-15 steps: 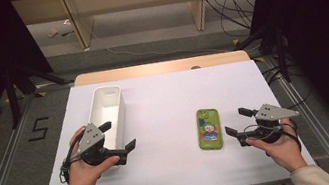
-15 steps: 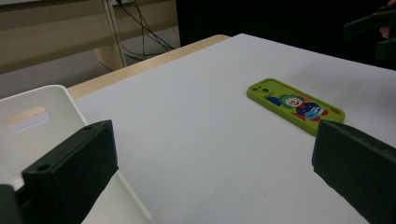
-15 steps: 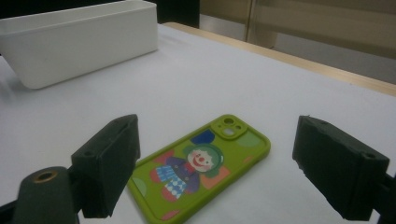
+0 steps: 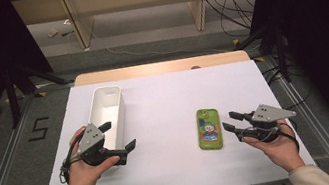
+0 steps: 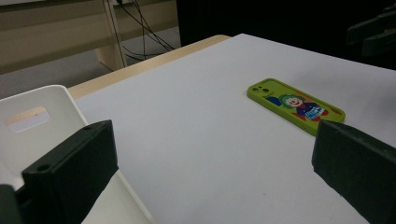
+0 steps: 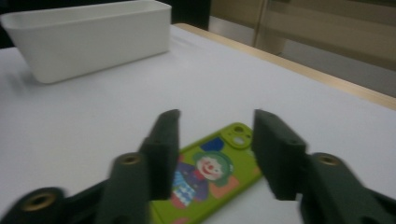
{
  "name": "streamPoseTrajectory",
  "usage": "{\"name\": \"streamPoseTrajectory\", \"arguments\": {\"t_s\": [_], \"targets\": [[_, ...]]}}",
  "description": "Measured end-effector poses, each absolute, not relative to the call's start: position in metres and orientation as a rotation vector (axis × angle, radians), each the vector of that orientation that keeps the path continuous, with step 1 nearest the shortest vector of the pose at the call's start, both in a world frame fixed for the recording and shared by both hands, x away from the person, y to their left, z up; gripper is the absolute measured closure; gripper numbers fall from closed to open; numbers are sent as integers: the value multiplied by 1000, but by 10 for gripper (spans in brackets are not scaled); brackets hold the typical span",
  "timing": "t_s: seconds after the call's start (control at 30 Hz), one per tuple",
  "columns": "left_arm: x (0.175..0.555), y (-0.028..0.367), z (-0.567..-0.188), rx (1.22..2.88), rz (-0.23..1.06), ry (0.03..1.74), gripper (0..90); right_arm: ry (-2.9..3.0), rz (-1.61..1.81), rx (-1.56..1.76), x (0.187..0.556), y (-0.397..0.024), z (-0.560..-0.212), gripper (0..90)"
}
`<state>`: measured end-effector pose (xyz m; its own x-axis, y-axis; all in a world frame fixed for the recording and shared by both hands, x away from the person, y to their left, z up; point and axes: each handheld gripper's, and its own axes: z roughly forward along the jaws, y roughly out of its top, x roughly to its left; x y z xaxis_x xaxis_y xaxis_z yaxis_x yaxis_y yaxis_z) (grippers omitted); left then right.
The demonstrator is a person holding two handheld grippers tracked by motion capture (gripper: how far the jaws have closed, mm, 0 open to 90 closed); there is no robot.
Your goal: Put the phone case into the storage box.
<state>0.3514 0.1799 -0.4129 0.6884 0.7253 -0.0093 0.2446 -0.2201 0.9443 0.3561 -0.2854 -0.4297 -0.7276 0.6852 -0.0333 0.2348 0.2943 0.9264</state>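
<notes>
A green phone point(image 4: 209, 128) with a clown picture on its case lies flat on the white table point(image 4: 164, 102), right of centre. My right gripper point(image 4: 229, 120) hovers just right of the phone, open, its jaws partly apart and aimed at it. In the right gripper view point(image 6: 217, 122) the phone point(image 6: 210, 172) lies just beyond the jaws, untouched. My left gripper point(image 4: 120, 134) is wide open beside the near end of a white bin point(image 4: 120, 115). The left gripper view point(image 5: 210, 186) shows that bin point(image 5: 42, 107), the phone point(image 5: 295, 106) and the other gripper point(image 5: 373, 30).
The empty white bin point(image 6: 93, 37) stands lengthwise on the table's left half. A wooden strip point(image 4: 158, 68) runs along the table's far edge, with floor, cables and wooden legs behind it. Metal rails flank the table on both sides.
The right gripper's jaws look narrower than before and it has edged slightly towards the phone. The left hand and the phone have not moved.
</notes>
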Motion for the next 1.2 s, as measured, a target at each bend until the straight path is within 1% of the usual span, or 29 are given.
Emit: {"name": "streamPoseTrajectory", "arguments": {"t_s": [0.07, 0.1, 0.33, 0.47, 0.73, 1.2], "targets": [[351, 180, -413, 1781, 538, 772, 0, 2180, 1413, 793, 358, -279, -428, 791], [351, 179, -413, 1781, 538, 772, 0, 2212, 1395, 781, 360, -273, -427, 900], [352, 179, -413, 1784, 537, 772, 0, 2325, 1292, 787, 369, -244, -433, 900], [351, 179, -413, 1783, 534, 770, 0, 2426, 1212, 783, 379, -217, -442, 900], [352, 179, -413, 1782, 527, 771, 0, 2540, 1089, 786, 392, -185, -457, 900], [352, 179, -414, 1782, 527, 772, 0, 2642, 954, 811, 397, -168, -471, 900]]}}
